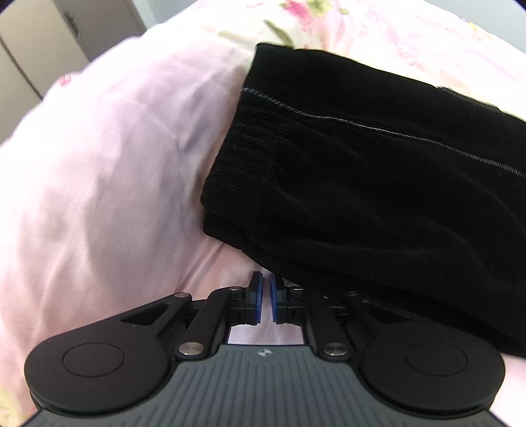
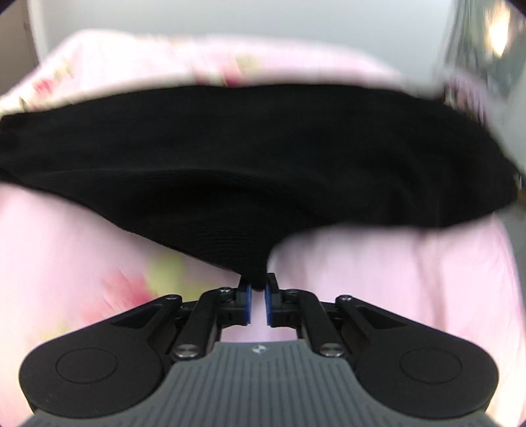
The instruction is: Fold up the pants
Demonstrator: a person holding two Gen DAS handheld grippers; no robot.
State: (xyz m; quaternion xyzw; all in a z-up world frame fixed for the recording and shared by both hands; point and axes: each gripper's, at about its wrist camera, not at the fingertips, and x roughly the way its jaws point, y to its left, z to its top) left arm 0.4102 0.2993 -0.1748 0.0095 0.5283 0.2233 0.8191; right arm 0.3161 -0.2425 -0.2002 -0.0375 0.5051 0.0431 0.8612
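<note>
While the black pants are lying folded into a thick stack on the pink bedsheet, their layered edges are facing the left gripper and a thin pale seam line is running across the top layer. In the left wrist view the stack is sitting to the right of centre, with its lower edge reaching down just beside the right finger. The left gripper's blue pads are standing nearly together with only a narrow slit between them, and nothing is showing in that slit except sheet. In the right wrist view the pants are spreading as a wide dark band across the bed, and a point of the fabric is hanging down into the right gripper, whose tongs are pinched on that bit of cloth. Pink sheet with blurred flower print is showing on both sides, and a pale wall is standing behind the bed.
</note>
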